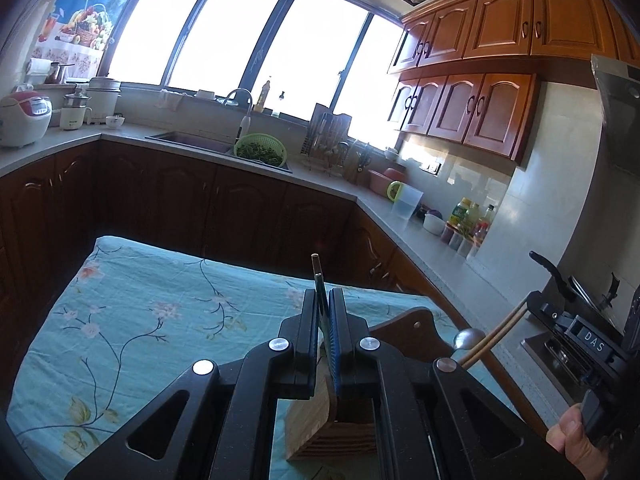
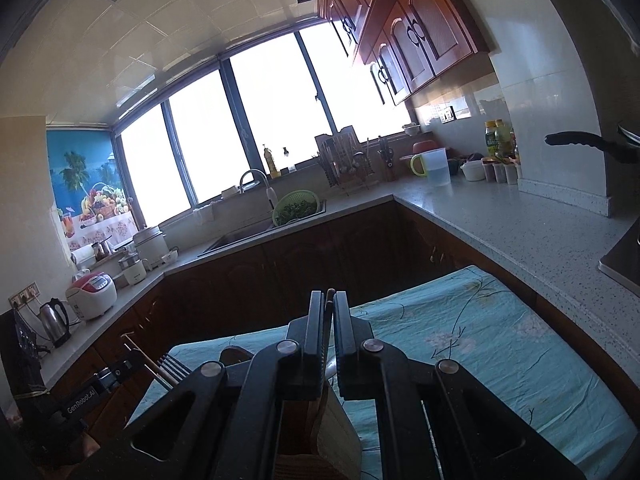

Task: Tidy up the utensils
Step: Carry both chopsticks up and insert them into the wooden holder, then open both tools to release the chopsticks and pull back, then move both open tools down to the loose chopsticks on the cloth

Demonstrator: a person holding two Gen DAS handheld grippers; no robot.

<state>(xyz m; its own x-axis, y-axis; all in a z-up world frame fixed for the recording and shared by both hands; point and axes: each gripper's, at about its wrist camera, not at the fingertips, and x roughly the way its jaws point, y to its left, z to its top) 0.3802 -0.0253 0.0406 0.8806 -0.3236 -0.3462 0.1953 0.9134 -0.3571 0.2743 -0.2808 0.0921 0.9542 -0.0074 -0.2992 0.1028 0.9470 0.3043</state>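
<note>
My left gripper (image 1: 323,300) is shut on a thin flat utensil handle (image 1: 319,280) that sticks up past the fingertips, above a wooden utensil holder (image 1: 320,424) on the blue floral cloth (image 1: 140,320). In the right wrist view the left gripper holds a fork (image 2: 174,366) with its tines up. My right gripper (image 2: 329,300) is shut on wooden chopsticks (image 2: 329,300) over the holder (image 2: 332,432). In the left wrist view the chopsticks (image 1: 494,338) slant beside a metal spoon (image 1: 469,338).
A wooden board (image 1: 416,332) lies behind the holder. A grey counter (image 2: 500,224) runs around the room with a sink, a green colander (image 1: 261,150), a jug (image 2: 434,166), bottles and a rice cooker (image 2: 93,294). A stove (image 1: 560,352) is at the right.
</note>
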